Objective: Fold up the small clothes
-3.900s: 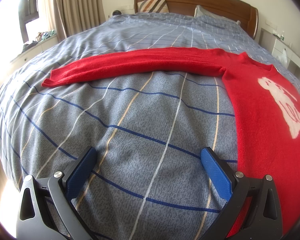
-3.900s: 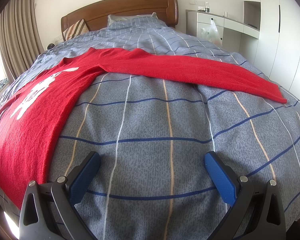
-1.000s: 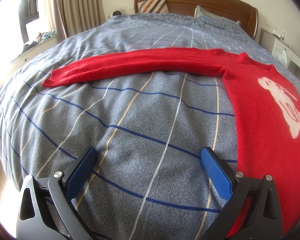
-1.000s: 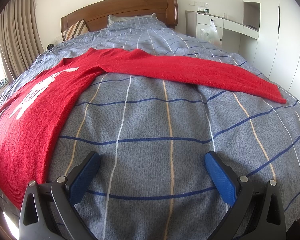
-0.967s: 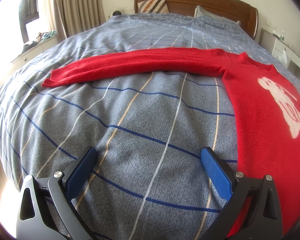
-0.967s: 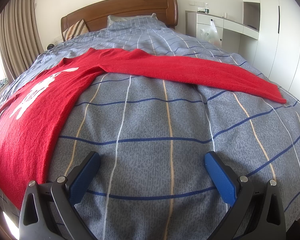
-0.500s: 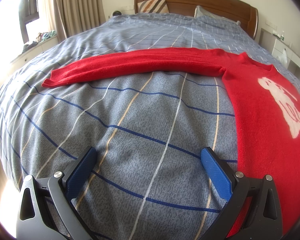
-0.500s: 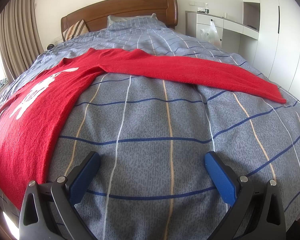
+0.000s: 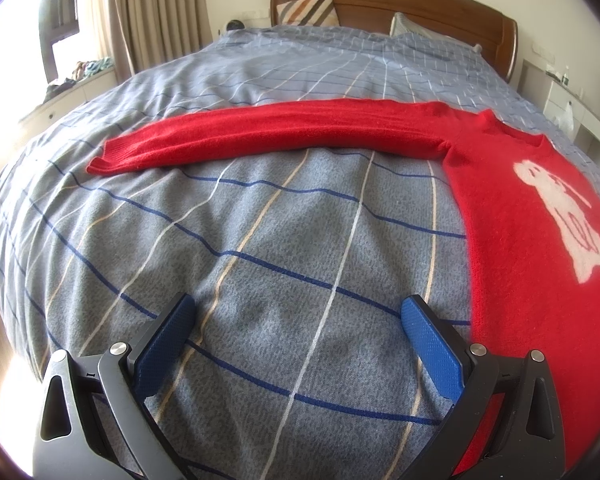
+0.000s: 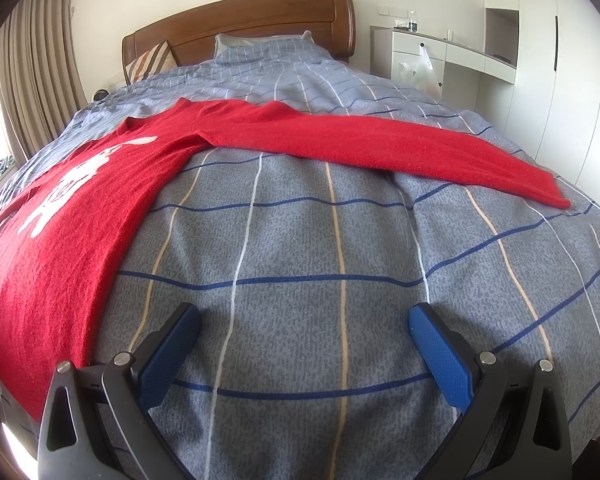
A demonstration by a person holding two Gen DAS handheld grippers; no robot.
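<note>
A red sweater point(image 9: 532, 248) with a white animal figure lies flat, front up, on the bed. Its left sleeve point(image 9: 268, 136) stretches out to the left in the left wrist view. Its other sleeve point(image 10: 400, 148) reaches to the right in the right wrist view, where the body point(image 10: 60, 240) fills the left side. My left gripper point(image 9: 298, 312) is open over bare bedspread, just left of the sweater's hem side. My right gripper point(image 10: 304, 318) is open too, over bedspread to the right of the body. Nothing sits between either pair of blue fingers.
The bed carries a grey-blue checked bedspread point(image 9: 260, 240) and has a wooden headboard point(image 10: 240, 28) with pillows point(image 10: 260, 46). Curtains point(image 9: 156, 12) and a window ledge lie to the left. White cabinets and a desk point(image 10: 460, 56) with a plastic bag stand to the right.
</note>
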